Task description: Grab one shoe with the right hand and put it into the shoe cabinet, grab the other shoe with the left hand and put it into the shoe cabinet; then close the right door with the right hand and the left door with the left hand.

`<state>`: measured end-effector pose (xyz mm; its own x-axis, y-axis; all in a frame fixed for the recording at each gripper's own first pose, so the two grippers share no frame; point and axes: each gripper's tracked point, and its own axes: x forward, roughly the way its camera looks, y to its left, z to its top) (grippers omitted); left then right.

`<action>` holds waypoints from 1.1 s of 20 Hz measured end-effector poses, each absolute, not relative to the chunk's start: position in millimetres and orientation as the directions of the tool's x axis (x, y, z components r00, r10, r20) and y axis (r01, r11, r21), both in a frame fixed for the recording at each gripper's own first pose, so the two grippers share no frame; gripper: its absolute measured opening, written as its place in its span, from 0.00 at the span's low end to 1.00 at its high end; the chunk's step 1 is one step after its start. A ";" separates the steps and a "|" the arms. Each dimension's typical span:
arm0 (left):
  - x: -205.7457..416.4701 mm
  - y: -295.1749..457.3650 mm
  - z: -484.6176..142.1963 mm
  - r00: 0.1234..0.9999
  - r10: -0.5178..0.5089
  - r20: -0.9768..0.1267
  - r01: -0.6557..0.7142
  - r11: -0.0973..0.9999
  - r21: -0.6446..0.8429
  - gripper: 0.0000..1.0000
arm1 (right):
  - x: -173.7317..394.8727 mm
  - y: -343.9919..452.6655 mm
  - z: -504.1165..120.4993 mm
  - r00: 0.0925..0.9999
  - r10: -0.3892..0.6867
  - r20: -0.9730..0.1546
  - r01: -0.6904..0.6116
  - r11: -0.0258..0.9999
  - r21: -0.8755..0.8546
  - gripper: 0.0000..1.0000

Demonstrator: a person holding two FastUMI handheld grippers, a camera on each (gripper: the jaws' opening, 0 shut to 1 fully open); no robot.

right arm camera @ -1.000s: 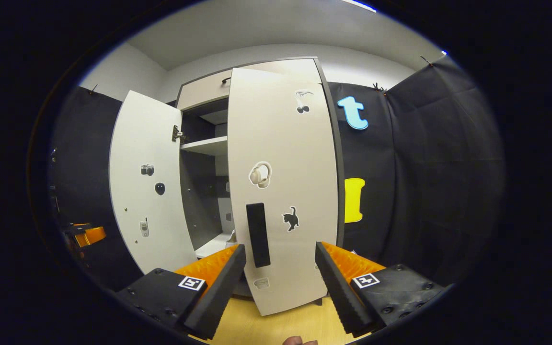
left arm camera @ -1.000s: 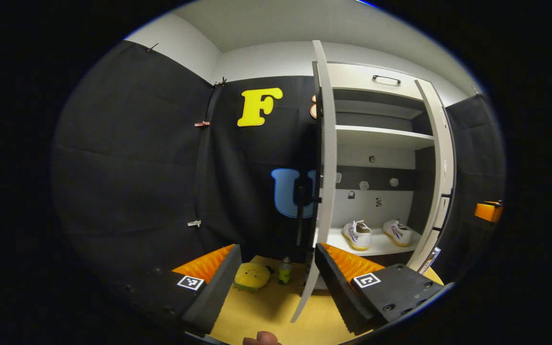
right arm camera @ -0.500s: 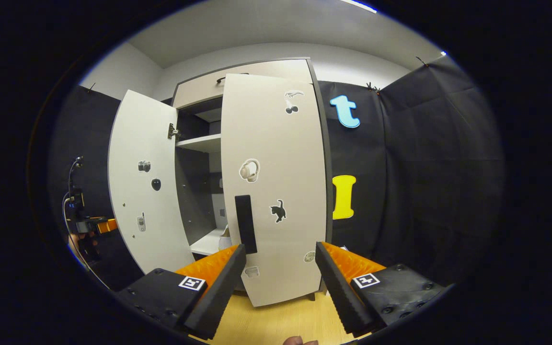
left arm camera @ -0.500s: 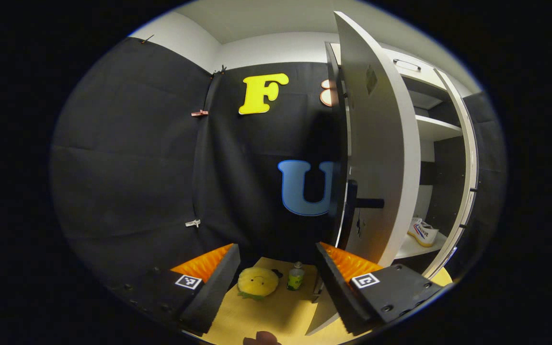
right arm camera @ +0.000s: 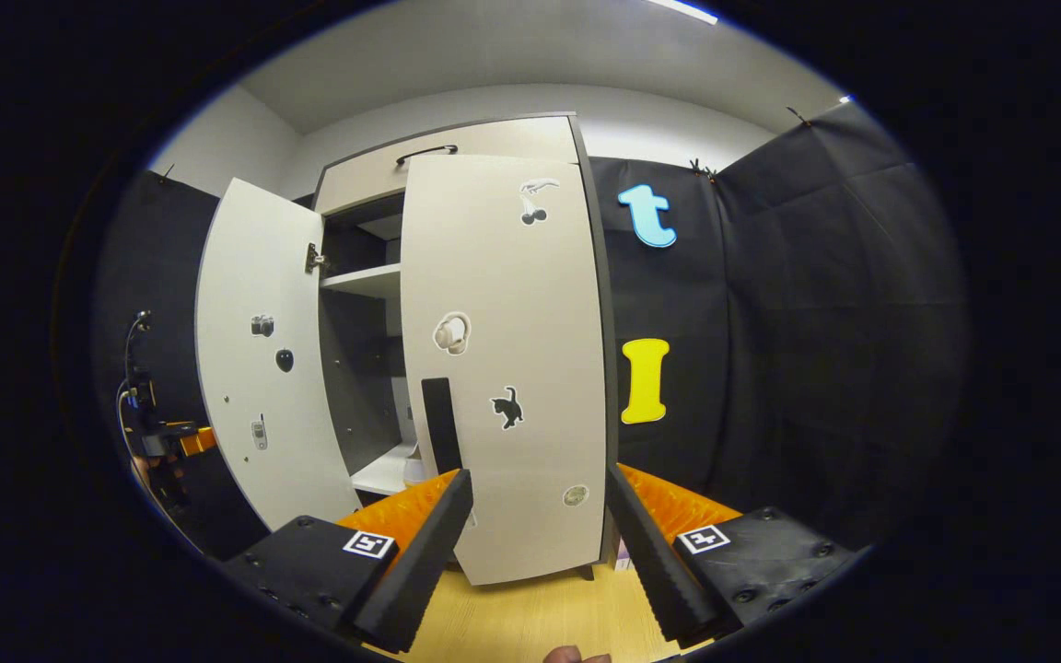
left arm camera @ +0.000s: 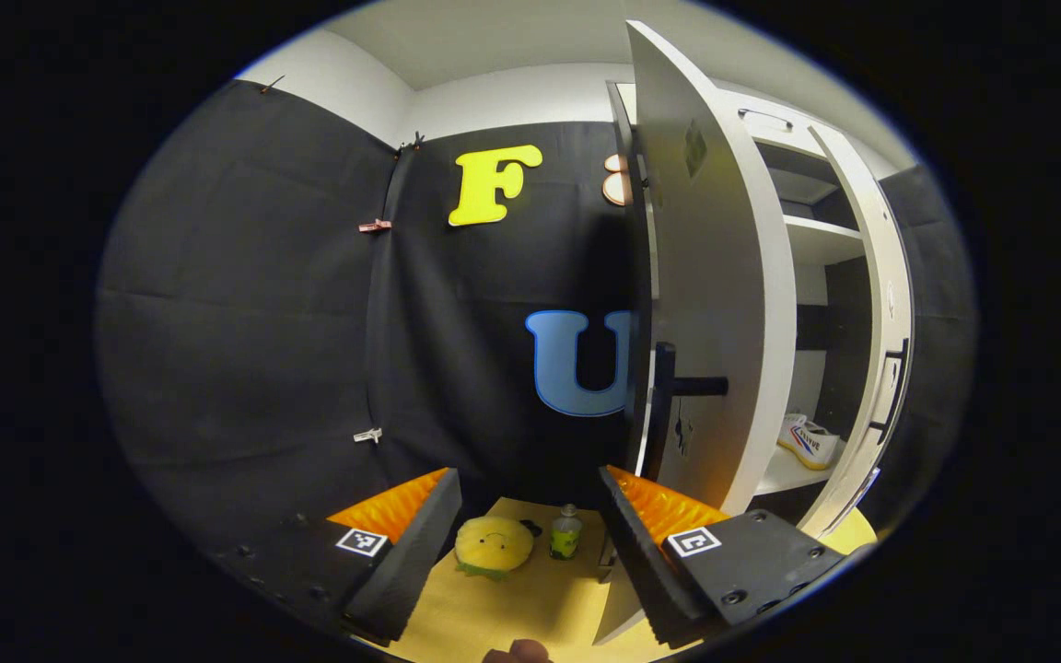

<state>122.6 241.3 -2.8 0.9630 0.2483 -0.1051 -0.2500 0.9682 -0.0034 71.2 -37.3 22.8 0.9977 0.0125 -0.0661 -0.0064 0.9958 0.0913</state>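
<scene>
In the left gripper view, my left gripper (left arm camera: 526,525) has its jaws wide apart and holds nothing. The left door (left arm camera: 724,304) of the shoe cabinet (left arm camera: 825,239) stands open, turned edge-on to me, with its dark handle (left arm camera: 678,387) sticking out just above my right finger. Past the door I can see one white shoe (left arm camera: 809,440) sitting on the bottom shelf inside. On the yellow floor (left arm camera: 530,599) sit a yellow plush toy (left arm camera: 492,545) and a small green bottle (left arm camera: 565,532), close together.

In the right gripper view, my right gripper (right arm camera: 538,534) is wide open too, with nothing in it. The right door (right arm camera: 517,368) is almost closed and has a dark handle (right arm camera: 441,425) near my left finger. The left door (right arm camera: 263,359) is swung out. The other gripper (right arm camera: 171,440) shows far off at the left edge.
</scene>
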 end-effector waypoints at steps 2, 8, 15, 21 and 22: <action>121.3 237.2 -2.5 0.962 0.252 -0.104 -0.254 0.967 -0.006 0.94 | 70.3 -38.0 21.8 0.998 0.017 -0.068 -0.011 0.996 0.091 0.95; 120.6 220.2 -2.2 0.969 0.225 -0.102 -0.227 0.974 -0.009 0.93 | 63.8 -43.2 21.0 0.997 0.023 -0.073 -0.016 0.995 0.099 0.96; 119.7 207.1 -2.3 0.967 0.233 -0.108 -0.237 0.971 -0.028 0.94 | 54.9 -58.8 22.2 0.997 0.009 -0.078 -0.001 0.994 0.109 0.95; 119.9 168.2 -1.4 0.980 0.170 -0.105 -0.175 0.984 -0.036 0.93 | 50.0 -63.5 18.6 0.996 0.015 -0.087 -0.005 0.994 0.109 0.96; 120.9 161.1 -1.9 0.982 0.158 -0.104 -0.163 0.986 -0.039 0.94 | 48.9 -65.3 18.4 0.996 0.014 -0.088 -0.004 0.994 0.110 0.95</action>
<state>120.9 161.1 -1.9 0.9819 0.1581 -0.1042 -0.1629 0.9859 -0.0392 48.9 -65.3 18.4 0.9960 0.0142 -0.0877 -0.0044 0.9939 0.1105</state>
